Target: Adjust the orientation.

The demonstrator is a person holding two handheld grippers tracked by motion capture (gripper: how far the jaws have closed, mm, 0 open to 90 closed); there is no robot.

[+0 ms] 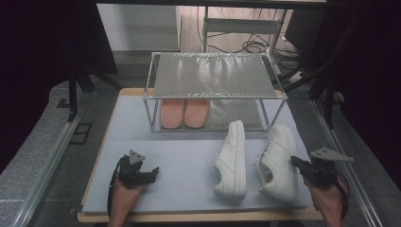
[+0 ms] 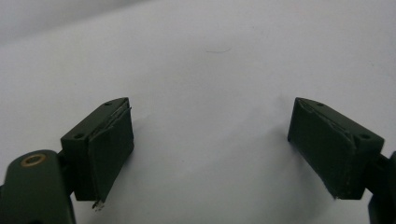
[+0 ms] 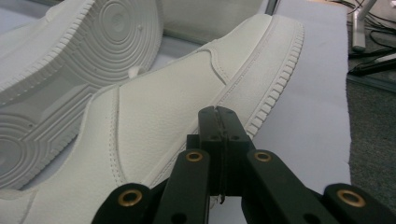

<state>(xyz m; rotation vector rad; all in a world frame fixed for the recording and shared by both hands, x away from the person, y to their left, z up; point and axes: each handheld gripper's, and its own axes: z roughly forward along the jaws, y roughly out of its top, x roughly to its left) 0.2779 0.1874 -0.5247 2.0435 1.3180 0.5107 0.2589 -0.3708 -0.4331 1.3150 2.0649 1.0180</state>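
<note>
**Count at the worktop: two white sneakers, two pink slippers, one rack, two grippers**

Worktop (image 1: 156,184): one, covered by a pale grey mat.

Rack (image 1: 215,75): one, metal-framed, two shelves, at the far side of the mat. Top shelf bare. Lower shelf carries pink slippers (image 1: 184,112): two, side by side, at the left end of the shelf.

White sneakers: two, both on the mat in front of the rack, toward the right. Left sneaker (image 1: 231,161) lies tipped on its side, toe toward the rack; its ribbed sole with ring tread shows in the right gripper view (image 3: 70,70). Right sneaker (image 1: 279,163) sits just beside it, the two close at the heel end, also toe toward the rack; its side panel and toothed sole edge show in the right gripper view (image 3: 187,107).

Grippers: two, each held in one hand.
- Left gripper (image 1: 142,174): on the mat near the front left, well apart from both sneakers. Jaws spread wide, bare mat between them (image 2: 210,140).
- Right gripper (image 1: 299,163): at the outer side of the right sneaker, near its heel. Jaws pressed together, pad against pad (image 3: 219,126), nothing visible between them. Tips lie just beside the sneaker's side; contact cannot be told.
</note>
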